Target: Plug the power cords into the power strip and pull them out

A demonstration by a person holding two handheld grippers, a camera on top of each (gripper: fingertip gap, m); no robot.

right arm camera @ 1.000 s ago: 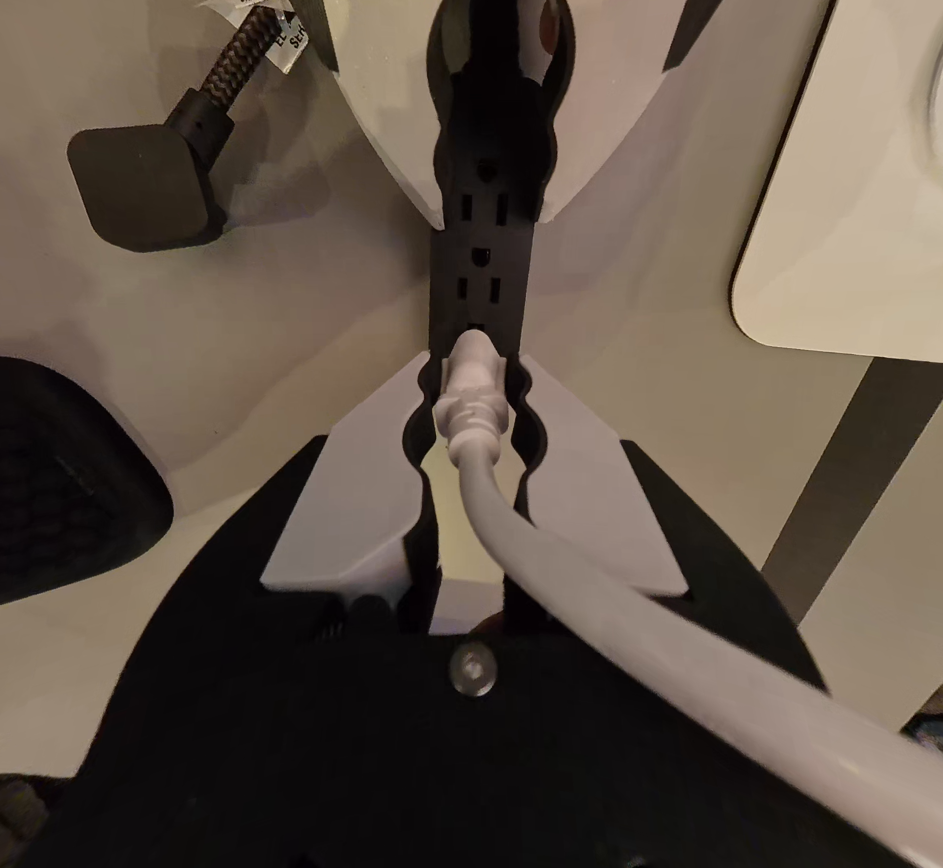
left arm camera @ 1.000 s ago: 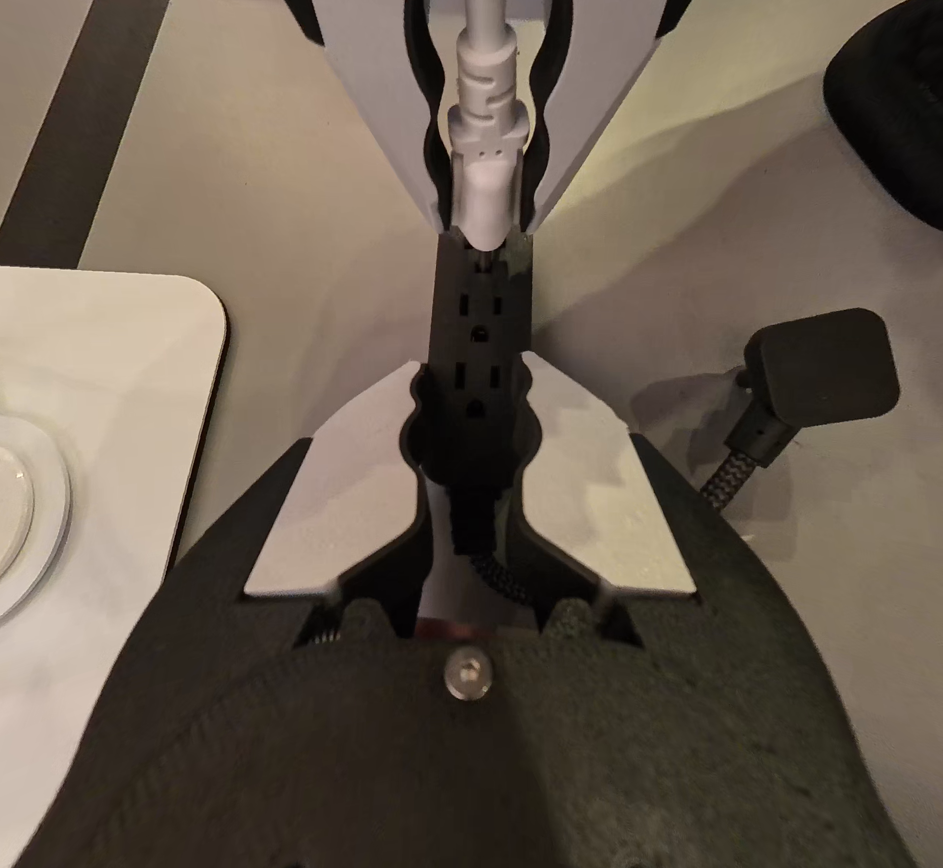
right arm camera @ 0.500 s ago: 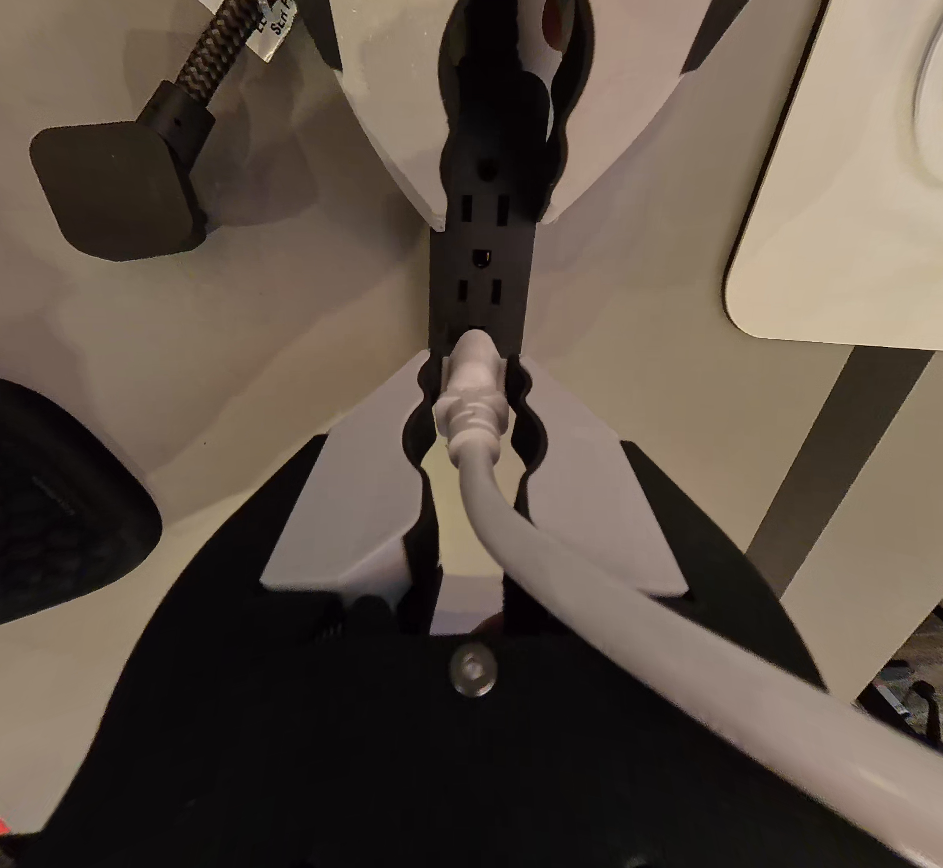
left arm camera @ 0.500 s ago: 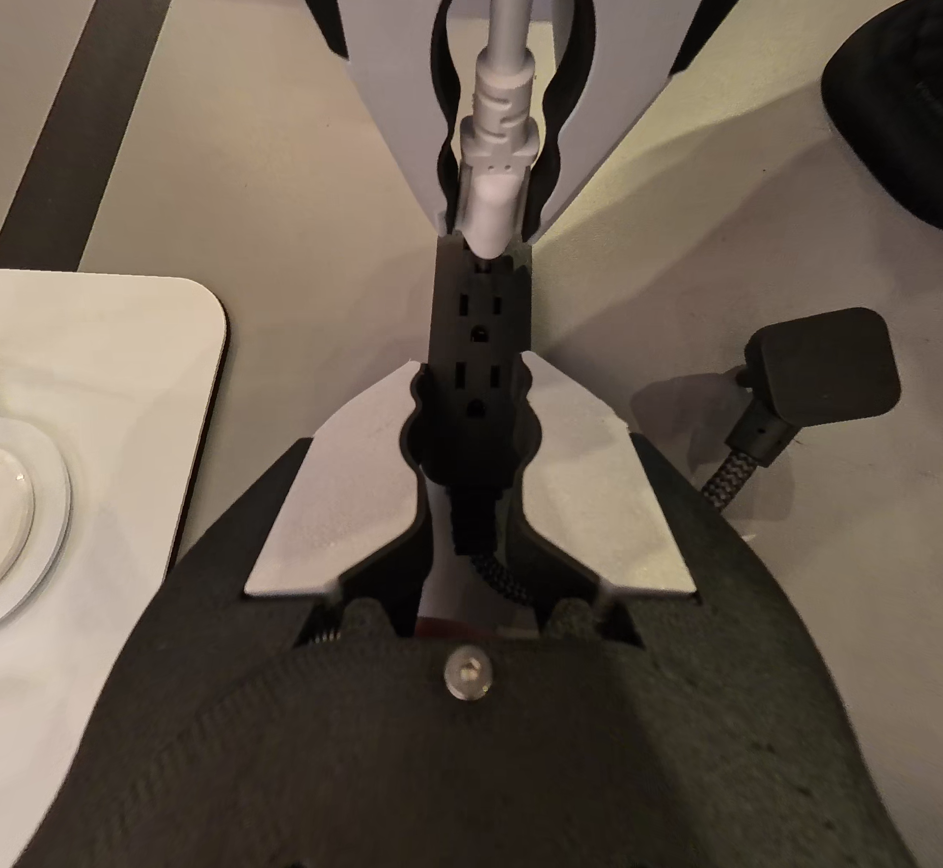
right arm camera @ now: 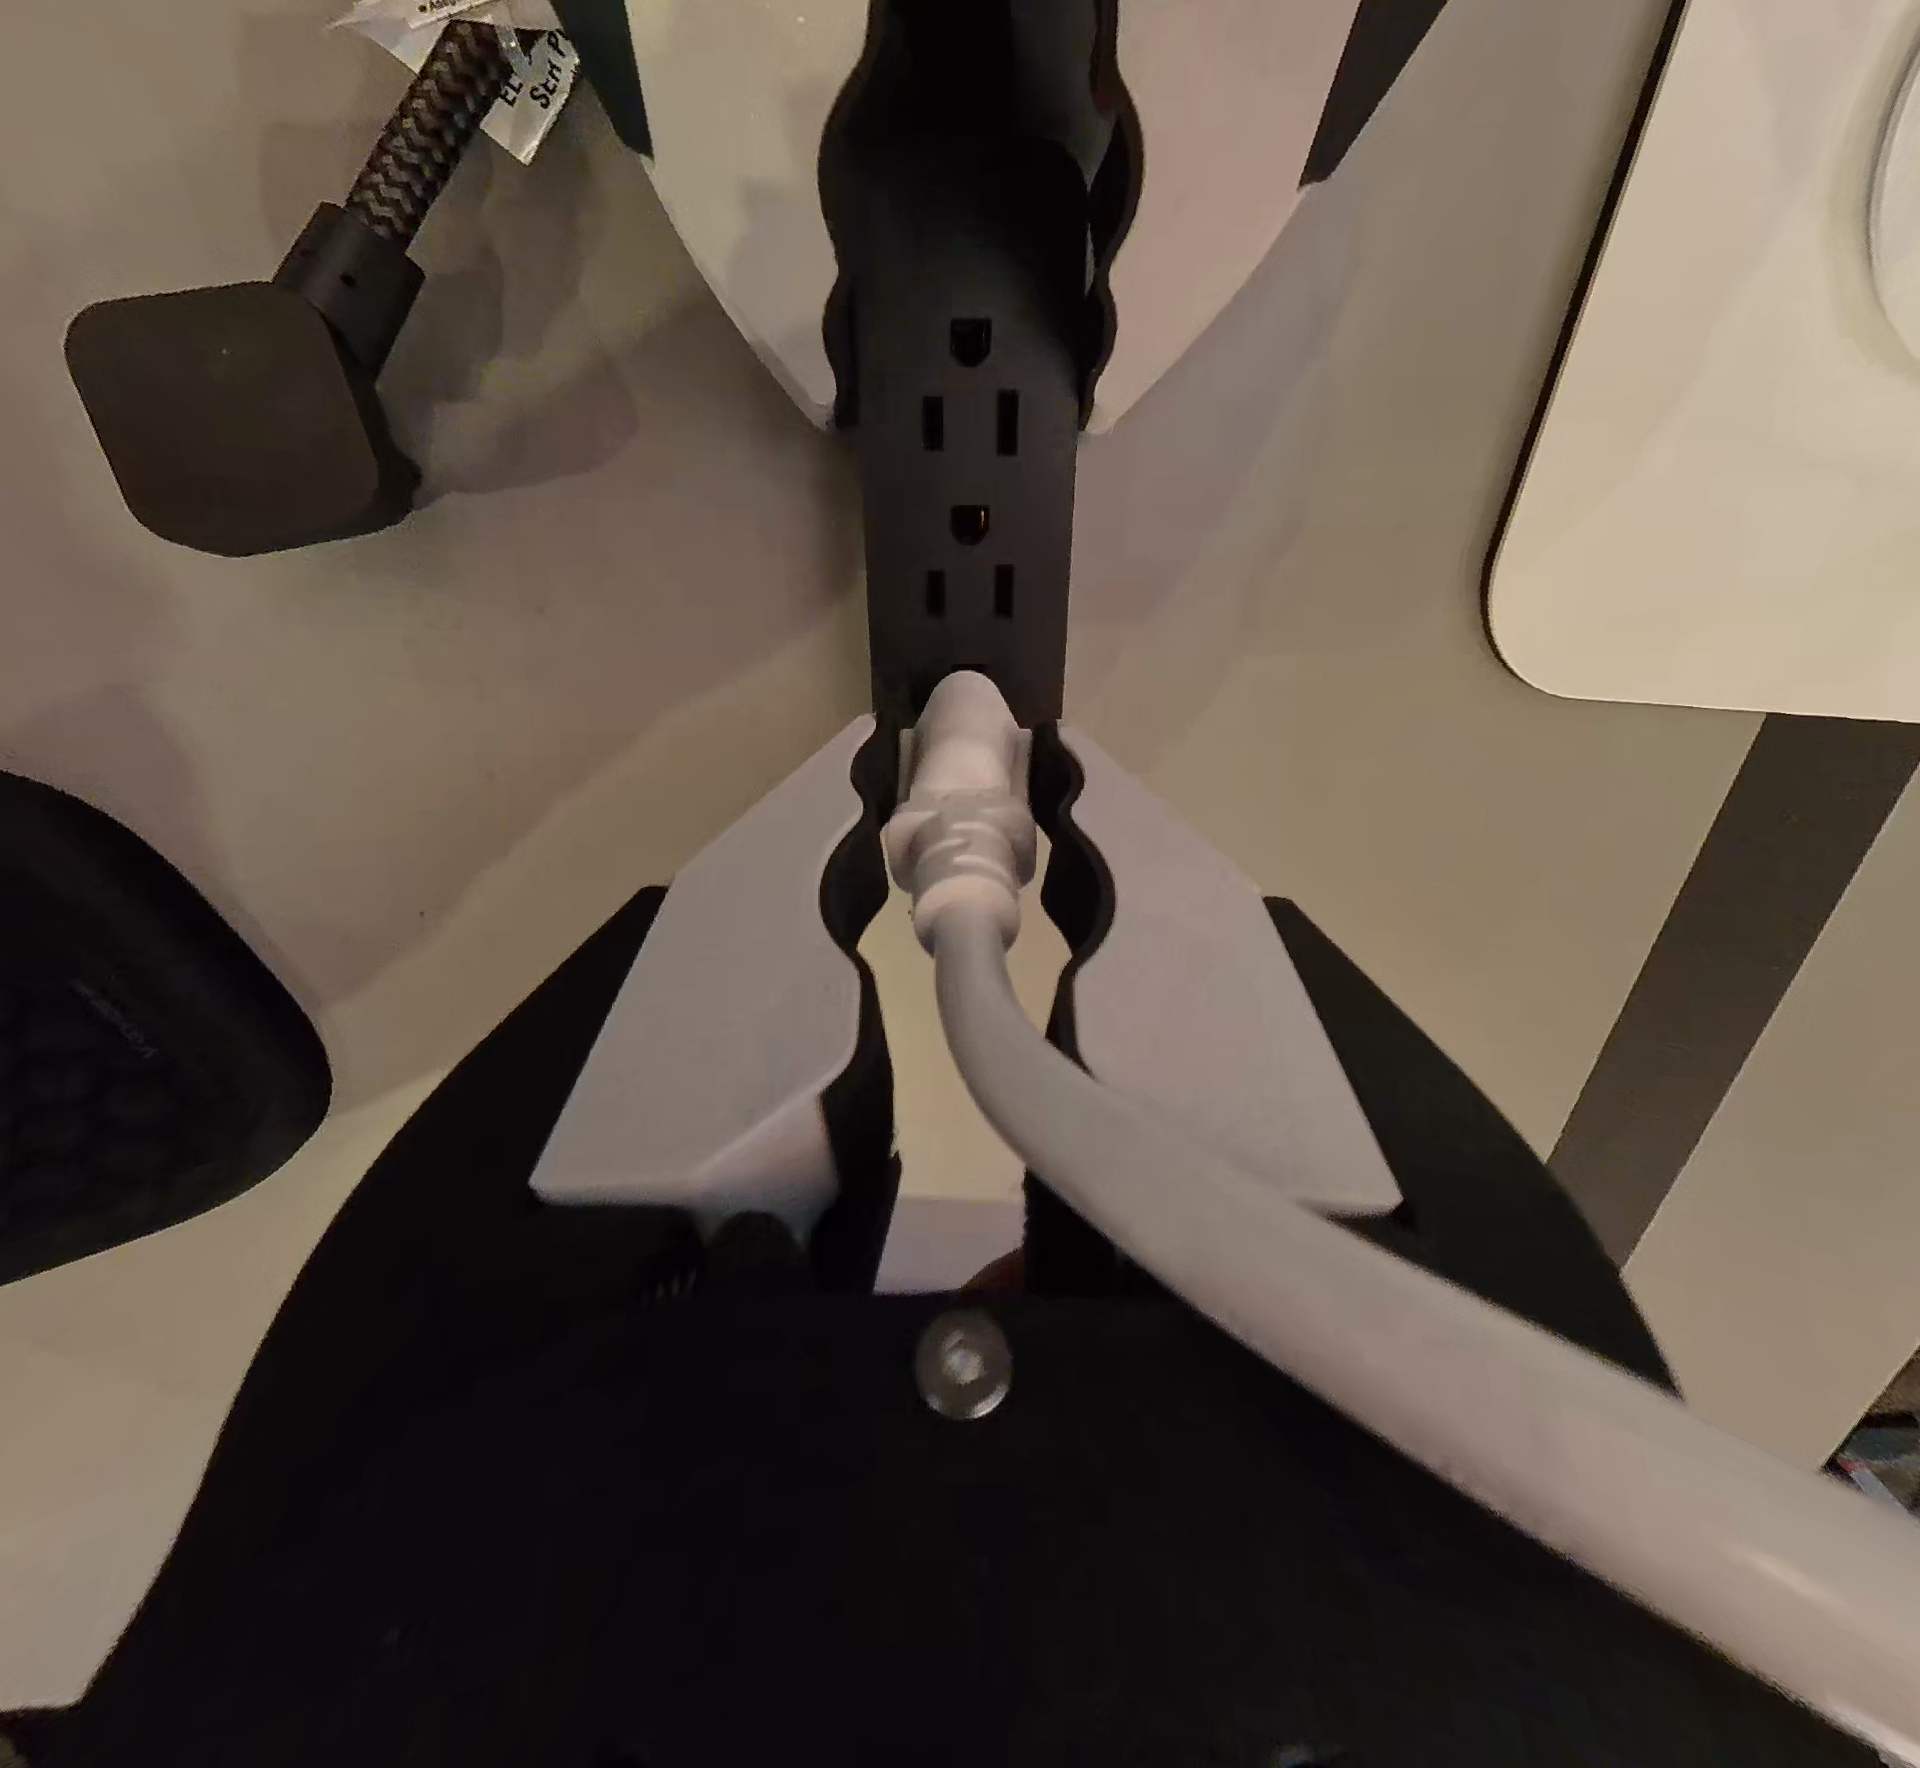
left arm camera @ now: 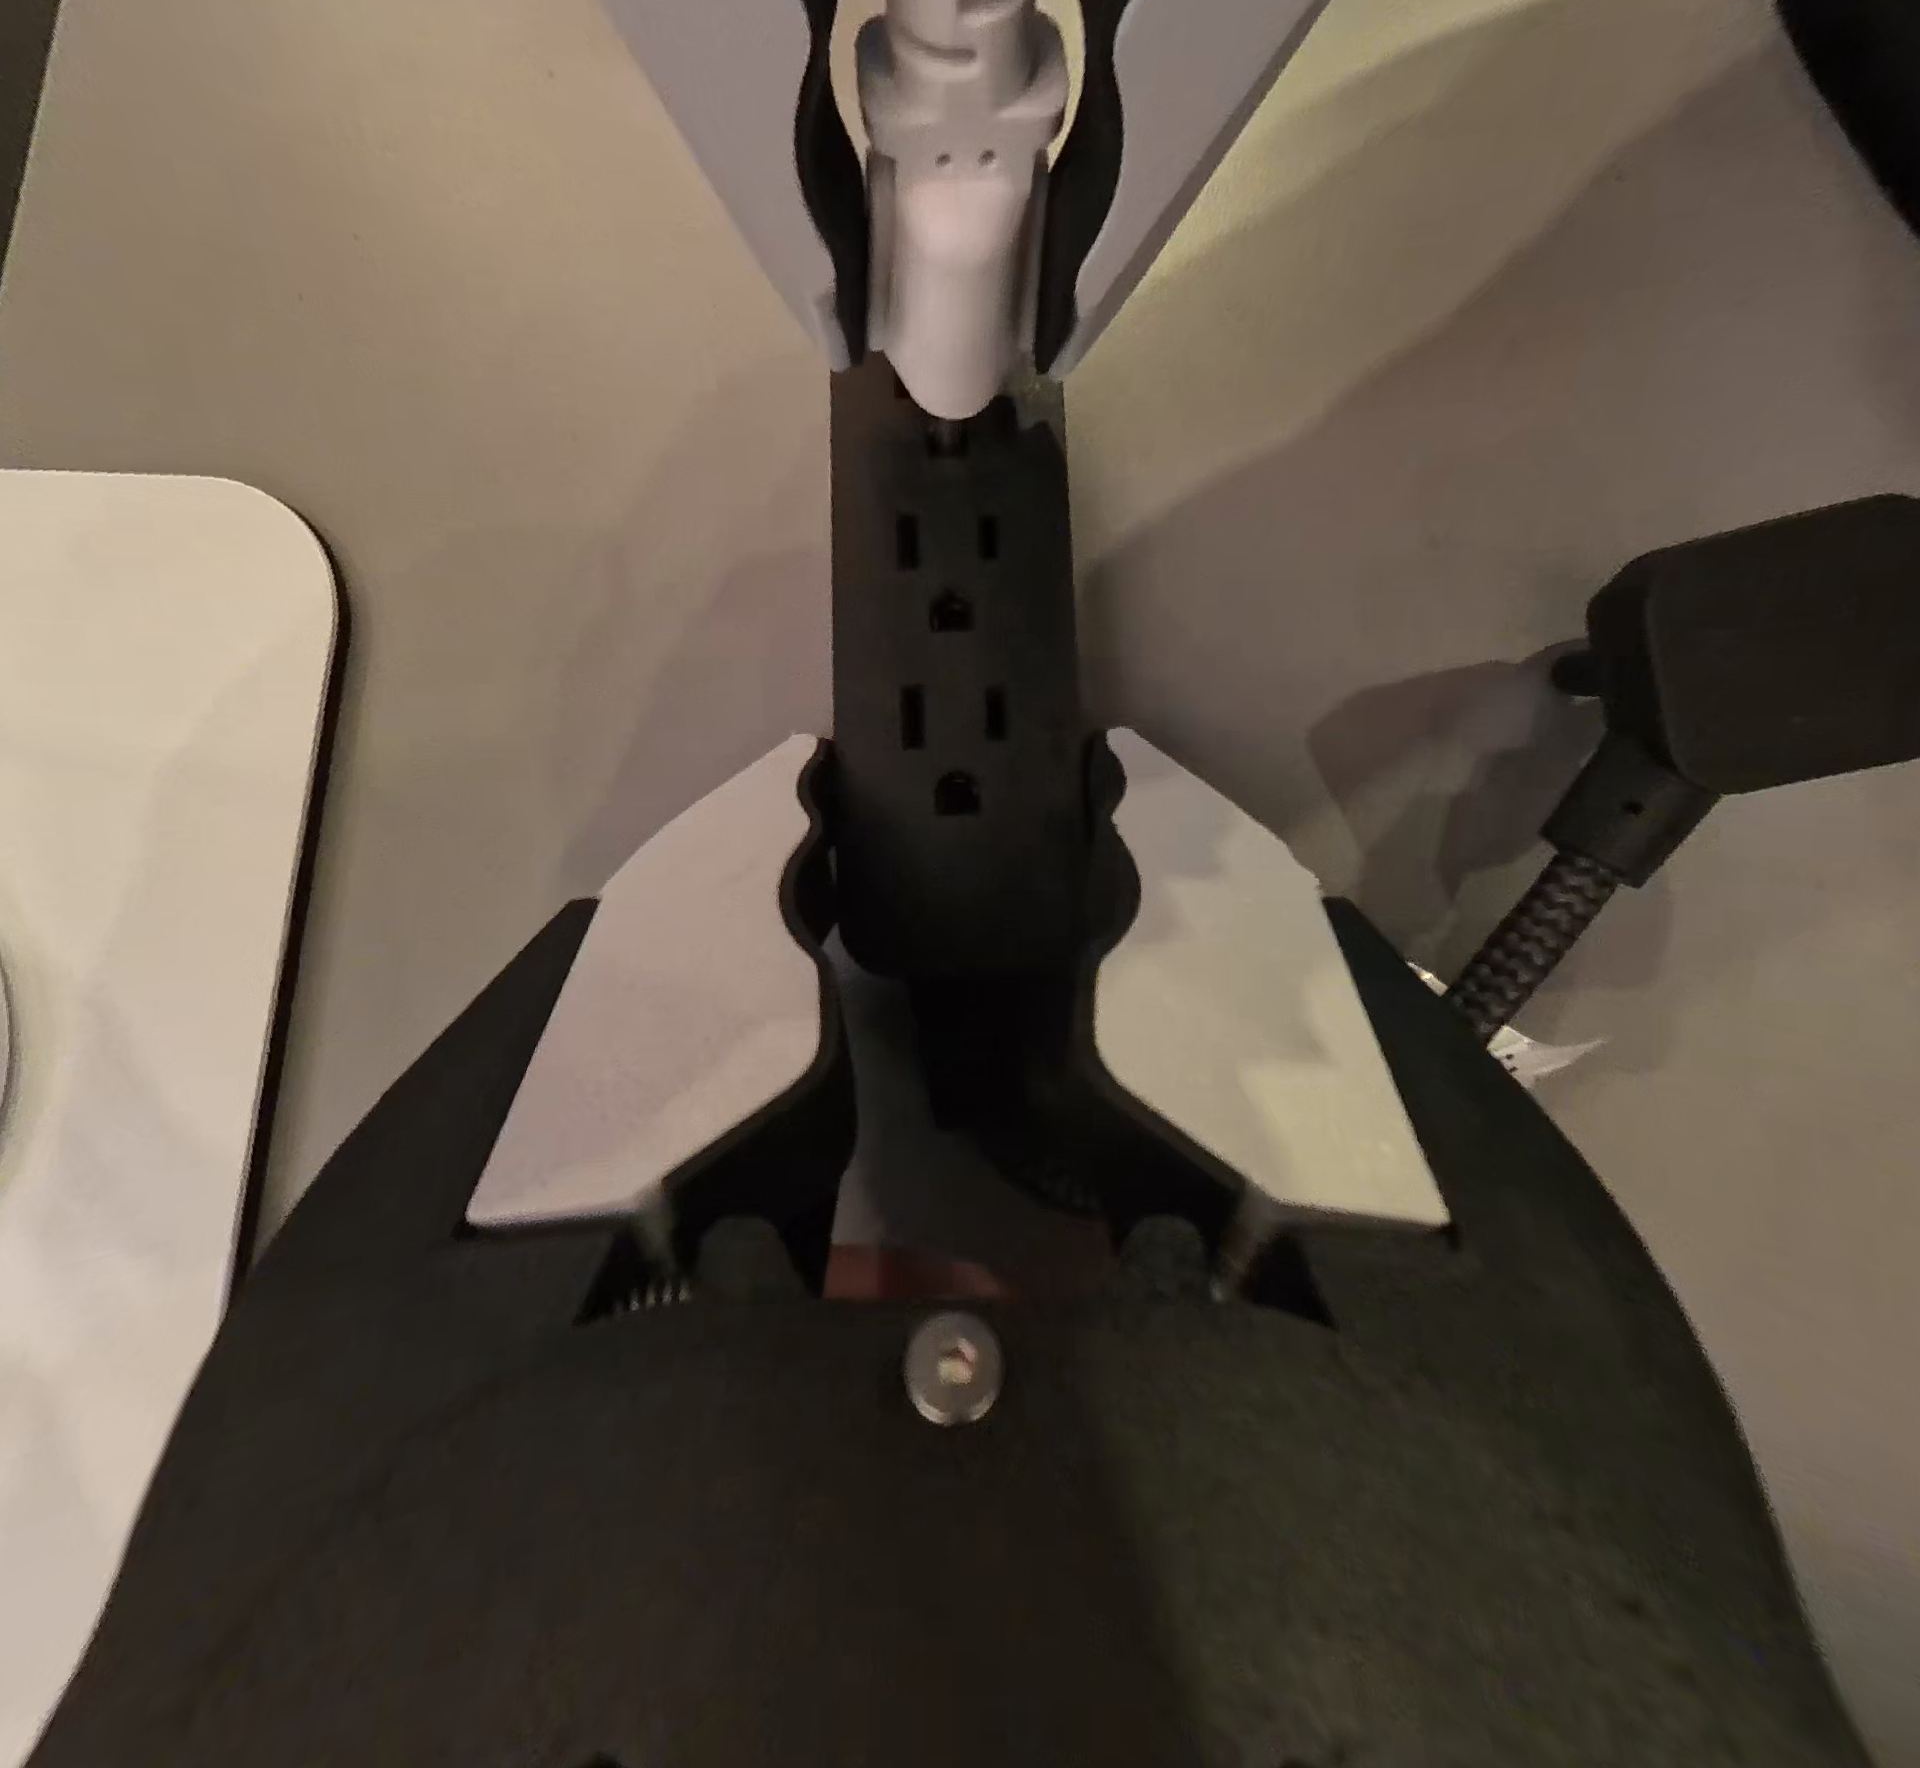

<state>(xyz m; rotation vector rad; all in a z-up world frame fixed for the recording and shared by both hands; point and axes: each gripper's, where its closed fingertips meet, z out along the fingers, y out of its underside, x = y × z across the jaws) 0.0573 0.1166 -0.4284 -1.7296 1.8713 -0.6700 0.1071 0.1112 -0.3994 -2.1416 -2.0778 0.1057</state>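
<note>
A black power strip point(left arm camera: 951, 596) lies between my two grippers on a pale table. My left gripper point(left arm camera: 956, 783) is shut on the strip's cord end. My right gripper point(right arm camera: 966, 752) is shut on a white plug point(right arm camera: 961, 783), whose nose sits at the strip's point(right arm camera: 966, 523) last outlet; its prongs are hidden. The white cord point(right arm camera: 1247, 1230) runs back over my right gripper. The two nearer outlets are empty. In the left wrist view the right gripper point(left arm camera: 948, 336) holds the white plug point(left arm camera: 951, 264) at the top. The left gripper point(right arm camera: 961, 368) shows at the top of the right wrist view.
A black angled plug point(left arm camera: 1766, 648) on a braided cord lies loose beside the strip, also in the right wrist view point(right arm camera: 229, 430). A white board point(left arm camera: 156, 783) with a round clear dish lies on the other side. A black mesh object point(right arm camera: 104, 1043) sits near the edge. Left tips to right tips: about 6 cm.
Both grippers keep their holds. The white plug stays at the strip's end outlet. In the left wrist view the far end of the strip and the right gripper have shifted up the frame.
</note>
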